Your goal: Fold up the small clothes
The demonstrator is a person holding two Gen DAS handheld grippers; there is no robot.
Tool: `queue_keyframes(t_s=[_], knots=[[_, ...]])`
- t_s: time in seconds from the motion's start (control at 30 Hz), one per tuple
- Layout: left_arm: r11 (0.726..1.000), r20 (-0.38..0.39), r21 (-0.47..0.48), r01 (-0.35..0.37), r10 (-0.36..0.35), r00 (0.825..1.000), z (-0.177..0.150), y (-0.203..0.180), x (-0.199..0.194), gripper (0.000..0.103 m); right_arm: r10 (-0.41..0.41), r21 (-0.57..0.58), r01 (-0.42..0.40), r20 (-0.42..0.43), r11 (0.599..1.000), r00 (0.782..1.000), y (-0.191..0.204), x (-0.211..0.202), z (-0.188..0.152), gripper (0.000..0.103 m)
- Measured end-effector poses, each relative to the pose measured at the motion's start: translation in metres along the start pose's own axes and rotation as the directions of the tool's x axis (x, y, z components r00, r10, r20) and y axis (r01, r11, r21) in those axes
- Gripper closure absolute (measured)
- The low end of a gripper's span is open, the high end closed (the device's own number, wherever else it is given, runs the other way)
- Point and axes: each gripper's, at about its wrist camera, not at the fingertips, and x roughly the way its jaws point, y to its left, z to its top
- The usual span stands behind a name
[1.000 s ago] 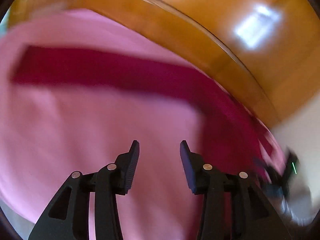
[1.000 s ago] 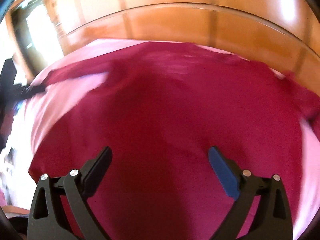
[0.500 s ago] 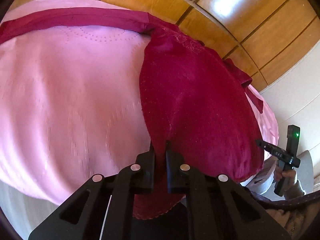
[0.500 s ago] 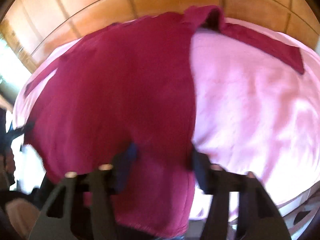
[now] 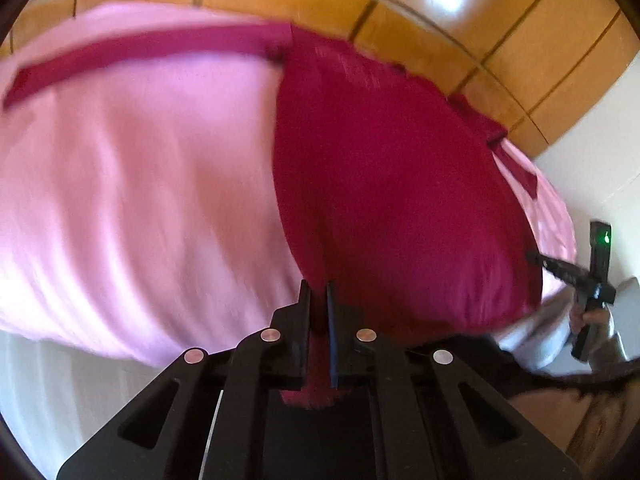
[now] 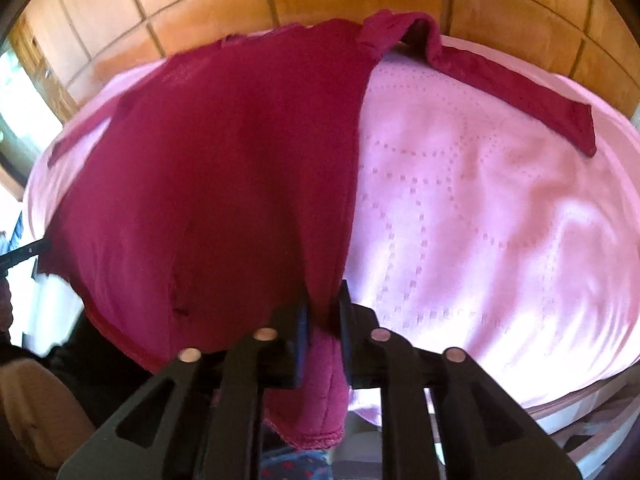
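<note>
A dark red long-sleeved shirt [image 5: 392, 184] lies spread on a pink bedspread [image 5: 140, 200], its hem toward me. My left gripper [image 5: 318, 292] is shut on the hem at the shirt's left bottom corner. My right gripper [image 6: 323, 304] is shut on the hem at the right bottom corner of the shirt [image 6: 224, 168]. One sleeve [image 5: 152, 50] stretches left in the left wrist view, the other sleeve [image 6: 516, 96] stretches right in the right wrist view. The right gripper also shows at the far right of the left wrist view [image 5: 538, 260].
The pink bedspread [image 6: 500, 232] covers a bed against a wooden panelled headboard [image 6: 320, 0]. A white wall [image 5: 600, 152] is to the right. The bed's near edge [image 6: 580, 400] drops off just in front of the grippers.
Both grippers were open above the shirt a second ago. They have since closed on the hem at its two bottom corners and pulled back toward the bed's near edge.
</note>
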Motion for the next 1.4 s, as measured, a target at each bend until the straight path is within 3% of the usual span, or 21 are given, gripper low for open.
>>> queue_keyframes(t_s=[0.03,0.07,0.1,0.13,0.17,0.2,0.33,0.47,0.67,0.77,0.83,0.9,0.93,1.03,1.07,1.1,1.13,1.17,1.2,1.27,1.4], knots=[[1.000,0.033,0.020,-0.004,0.004,0.999,0.010,-0.002,-0.006,0.099,0.000,0.017,0.000,0.012,1.000,1.000,-0.006,-0.001,0.003,0.070],[0.999,0.062,0.031,-0.009,0.007,0.998,0.017,-0.005,-0.009,0.094,-0.005,0.055,0.003,0.032,0.998,0.999,-0.014,-0.005,0.006,0.053],[0.999,0.099,0.037,-0.018,0.014,0.995,0.028,-0.008,-0.011,0.076,-0.012,0.103,0.006,0.061,0.995,0.998,-0.025,-0.009,0.009,0.044],[0.999,0.118,0.037,-0.023,0.018,0.993,0.033,-0.010,-0.010,0.066,-0.013,0.145,0.000,0.084,0.989,0.996,-0.034,-0.012,0.011,0.044],[0.999,0.156,0.031,-0.027,0.022,0.988,0.043,-0.015,-0.007,0.047,-0.010,0.222,-0.016,0.114,0.975,0.993,-0.051,-0.015,0.015,0.044],[0.999,0.172,0.024,-0.028,0.024,0.985,0.048,-0.018,-0.003,0.043,-0.004,0.282,-0.034,0.134,0.959,0.991,-0.065,-0.017,0.019,0.044],[0.999,0.147,0.041,-0.008,0.002,0.989,0.068,-0.041,0.034,0.043,-0.048,0.526,-0.073,0.214,0.847,0.976,-0.134,-0.017,0.030,0.044],[0.992,0.110,0.128,-0.002,-0.012,0.994,0.075,-0.080,0.073,0.043,-0.091,0.733,-0.169,0.301,0.659,0.949,-0.206,-0.011,0.037,0.048],[0.983,0.033,0.179,0.029,-0.035,0.999,0.076,-0.109,0.111,0.043,-0.133,0.829,-0.222,0.333,0.513,0.934,-0.258,0.015,0.067,0.048],[0.984,0.020,0.176,0.026,-0.030,0.999,0.076,-0.115,0.120,0.041,-0.176,0.833,-0.174,0.306,0.525,0.936,-0.263,0.022,0.085,0.049],[0.986,0.021,0.165,0.028,-0.031,0.999,0.076,-0.115,0.123,0.037,-0.194,0.823,-0.130,0.279,0.552,0.941,-0.269,0.025,0.099,0.058],[0.986,0.019,0.162,0.031,-0.034,0.999,0.077,-0.114,0.124,0.035,-0.219,0.798,-0.064,0.240,0.599,0.946,-0.276,0.028,0.114,0.087],[0.986,0.017,0.163,0.028,-0.031,0.999,0.077,-0.115,0.124,0.035,-0.231,0.786,-0.038,0.228,0.617,0.946,-0.276,0.026,0.118,0.092],[0.984,0.014,0.175,0.022,-0.024,1.000,0.077,-0.117,0.126,0.034,-0.317,0.733,0.042,0.241,0.678,0.917,-0.275,0.004,0.126,0.097],[0.983,0.013,0.180,0.018,-0.021,1.000,0.077,-0.118,0.126,0.034,-0.387,0.712,0.102,0.250,0.695,0.887,-0.273,-0.010,0.128,0.097],[0.983,0.012,0.182,0.018,-0.021,1.000,0.077,-0.118,0.127,0.033,-0.441,0.703,0.150,0.253,0.696,0.861,-0.277,-0.016,0.132,0.097],[0.983,0.013,0.183,0.018,-0.021,1.000,0.077,-0.119,0.127,0.032,-0.530,0.696,0.240,0.234,0.677,0.815,-0.279,-0.026,0.130,0.097],[0.983,0.013,0.182,0.020,-0.023,1.000,0.076,-0.119,0.128,0.030,-0.583,0.692,0.307,0.202,0.654,0.787,-0.287,-0.022,0.135,0.097],[0.983,0.013,0.181,0.022,-0.024,1.000,0.076,-0.120,0.128,0.030,-0.608,0.692,0.346,0.170,0.634,0.775,-0.294,-0.020,0.132,0.097],[0.983,0.015,0.185,0.016,-0.019,1.000,0.076,-0.120,0.130,0.029,-0.597,0.698,0.373,0.099,0.612,0.796,-0.311,-0.004,0.125,0.097],[0.981,0.010,0.195,0.012,-0.014,1.000,0.077,-0.121,0.128,0.029,-0.605,0.644,0.468,-0.010,0.606,0.796,-0.321,0.031,0.116,0.092]])
